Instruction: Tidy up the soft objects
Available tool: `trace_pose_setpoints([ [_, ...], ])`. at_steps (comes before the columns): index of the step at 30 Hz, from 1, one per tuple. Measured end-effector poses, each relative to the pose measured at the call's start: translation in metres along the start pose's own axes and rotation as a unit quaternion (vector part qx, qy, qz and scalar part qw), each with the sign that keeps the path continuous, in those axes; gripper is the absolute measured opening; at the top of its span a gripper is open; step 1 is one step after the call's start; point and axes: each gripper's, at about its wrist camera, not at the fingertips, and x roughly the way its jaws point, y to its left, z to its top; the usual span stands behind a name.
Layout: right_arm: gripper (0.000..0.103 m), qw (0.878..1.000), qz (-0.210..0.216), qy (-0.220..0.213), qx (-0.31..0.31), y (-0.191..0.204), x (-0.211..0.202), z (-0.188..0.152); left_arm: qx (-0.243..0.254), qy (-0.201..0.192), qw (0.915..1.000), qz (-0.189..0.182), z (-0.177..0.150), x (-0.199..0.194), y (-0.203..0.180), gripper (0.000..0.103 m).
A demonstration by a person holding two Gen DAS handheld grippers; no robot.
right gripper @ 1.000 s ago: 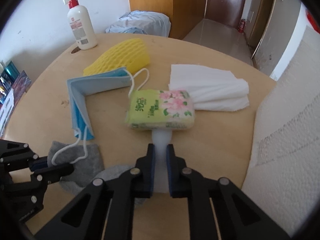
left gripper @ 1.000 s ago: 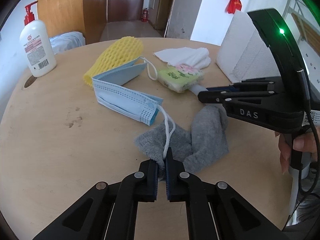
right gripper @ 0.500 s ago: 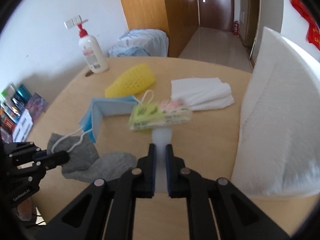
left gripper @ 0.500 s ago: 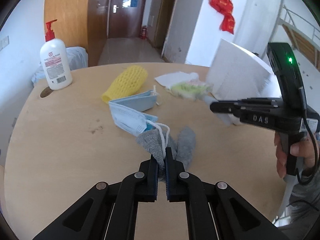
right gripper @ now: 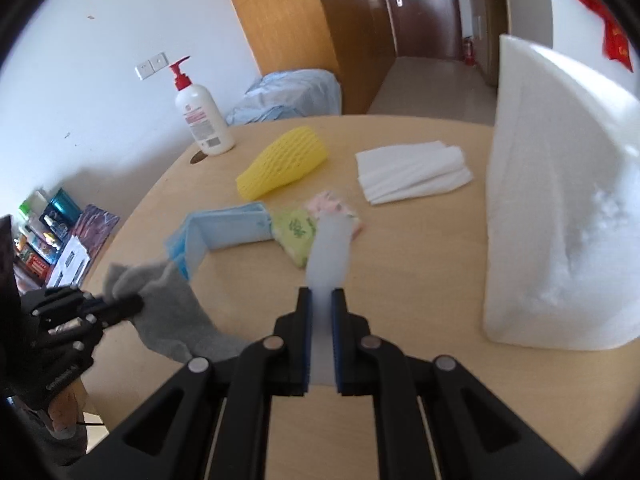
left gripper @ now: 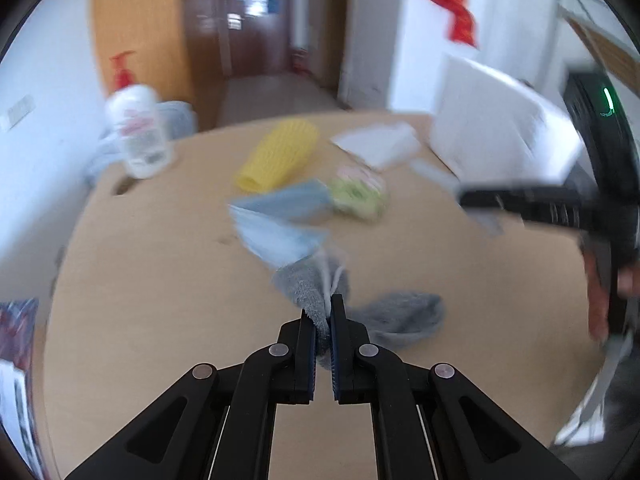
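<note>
My left gripper (left gripper: 324, 310) is shut on a grey sock (left gripper: 308, 288), along with a white ear loop of the blue face mask (left gripper: 276, 224), and lifts it off the round wooden table (left gripper: 160, 280). The sock's other end (left gripper: 400, 316) still lies on the table. My right gripper (right gripper: 321, 294) is shut on a pale translucent strip (right gripper: 330, 248) that sticks out forward above the green tissue pack (right gripper: 298, 232). In the right wrist view the left gripper (right gripper: 120, 304) holds the sock (right gripper: 172, 304) at the left. The left wrist view is blurred.
A yellow foam net sleeve (right gripper: 284, 162), folded white tissues (right gripper: 412, 170) and a lotion pump bottle (right gripper: 202, 120) lie farther back. A tall white foam block (right gripper: 560, 208) stands at the right. Boxes and books (right gripper: 52, 236) sit on the floor beyond the table's left edge.
Both grippers have risen and pulled back from the table. The sock has come up with the left gripper, tugging the mask. The tissue pack has shifted against the mask.
</note>
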Motion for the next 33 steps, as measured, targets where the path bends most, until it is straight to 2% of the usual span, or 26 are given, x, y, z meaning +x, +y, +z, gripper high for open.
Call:
trace_pose_setpoints([
  [3,0.011,1.000,0.012,0.005,-0.004,0.005,-0.001,-0.002,0.012,0.022,0.9995,-0.022,-0.013,0.012,-0.010,0.006],
  [9,0.011,0.999,0.027,0.013,-0.027,0.022,0.003,-0.007,-0.012,0.023,0.9995,-0.017,-0.012,0.018,0.000,0.009],
  [10,0.011,0.999,0.030,0.013,-0.028,0.020,0.002,-0.008,-0.014,0.025,0.9995,-0.016,-0.014,0.016,0.000,0.014],
  [12,0.011,0.999,0.029,0.012,-0.032,0.022,0.001,-0.008,-0.020,0.031,0.9992,-0.017,-0.018,0.016,0.001,0.033],
  [13,0.011,0.999,0.030,0.010,-0.032,0.021,0.000,-0.009,-0.025,0.031,0.9990,-0.021,-0.020,0.015,0.002,0.056],
  [14,0.011,0.999,0.032,0.010,-0.031,0.021,0.000,-0.009,-0.030,0.027,0.9990,-0.021,-0.023,0.013,0.003,0.069],
  [16,0.011,0.999,0.033,0.012,-0.033,0.022,0.001,-0.010,-0.037,0.009,0.9991,-0.017,-0.026,0.007,0.003,0.070],
  [19,0.011,0.999,0.033,0.015,-0.032,0.022,0.003,-0.011,-0.038,0.014,0.9989,-0.022,-0.026,0.010,0.002,0.070],
  [22,0.011,0.999,0.033,0.013,-0.034,0.024,0.002,-0.011,-0.042,0.043,0.9975,-0.037,-0.027,0.022,-0.001,0.069],
  [24,0.011,0.999,0.034,0.010,-0.036,0.025,-0.001,-0.012,-0.041,0.047,0.9975,-0.033,-0.027,0.027,-0.003,0.053],
  [26,0.011,0.999,0.035,0.009,-0.035,0.025,-0.002,-0.012,-0.046,0.059,0.9965,-0.038,-0.027,0.032,-0.003,0.020],
  [28,0.011,0.999,0.034,0.007,-0.034,0.023,-0.003,-0.012,-0.042,0.074,0.9956,-0.041,-0.029,0.036,-0.005,0.014],
  [33,0.011,0.999,0.033,0.005,-0.030,0.020,-0.006,-0.012,-0.039,0.052,0.9968,-0.045,-0.028,0.020,-0.005,0.008],
])
